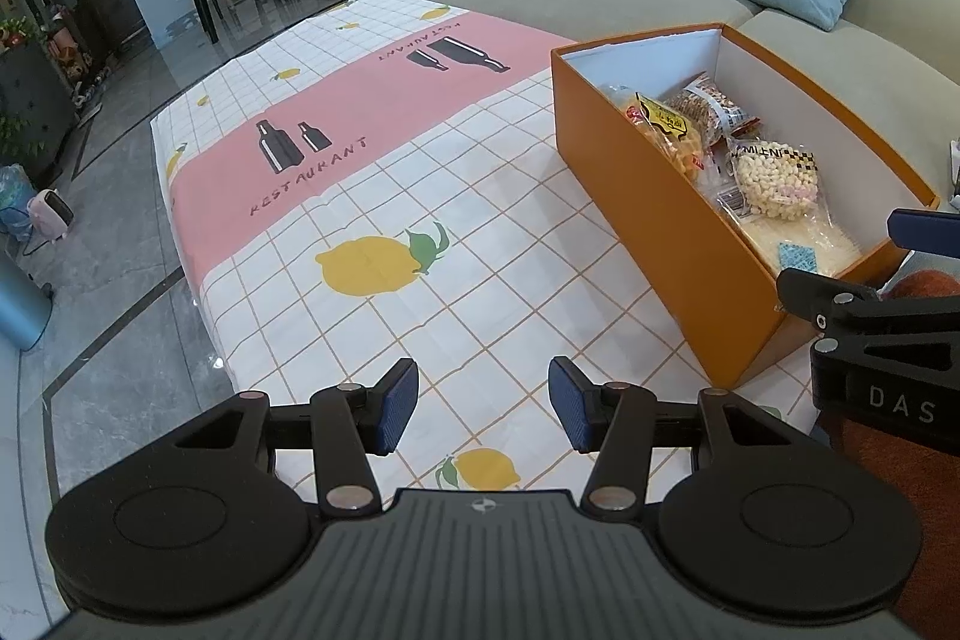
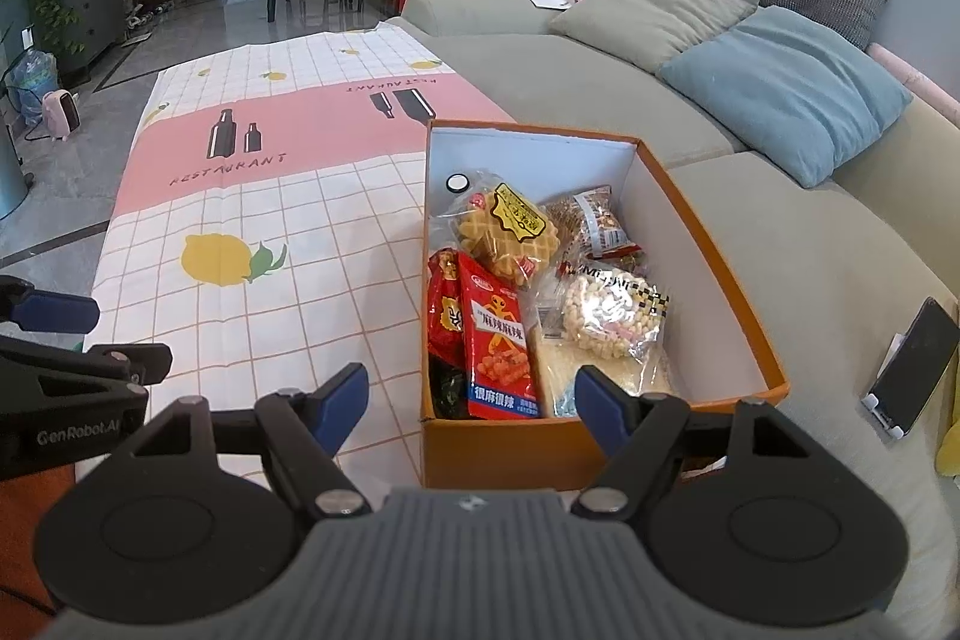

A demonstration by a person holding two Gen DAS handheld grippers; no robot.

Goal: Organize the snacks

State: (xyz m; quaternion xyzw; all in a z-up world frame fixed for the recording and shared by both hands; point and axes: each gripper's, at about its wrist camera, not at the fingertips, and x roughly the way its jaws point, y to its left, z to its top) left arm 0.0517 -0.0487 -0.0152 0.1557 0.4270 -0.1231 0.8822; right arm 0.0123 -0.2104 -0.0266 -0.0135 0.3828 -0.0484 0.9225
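Observation:
An orange box [image 2: 510, 448] [image 1: 660, 232] with white inner walls stands at the table's right side and holds several snack packs. Inside lie a red chip bag [image 2: 498, 340], a waffle pack [image 2: 510, 232] [image 1: 666, 130], a nut pack [image 2: 594, 220] [image 1: 714, 106] and a puffed-ball pack [image 2: 606, 316] [image 1: 774, 178]. My right gripper [image 2: 471, 409] hangs open over the box's near end, nothing between its blue pads. My left gripper [image 1: 483, 409] stands open above the tablecloth, left of the box, holding nothing.
The table wears a checked cloth [image 1: 372, 196] with lemons and a pink band. A grey sofa [image 2: 600, 70] with beige and blue cushions [image 2: 786, 94] runs behind and to the right. A phone [image 2: 912, 370] lies on the sofa near the box. Tiled floor lies left.

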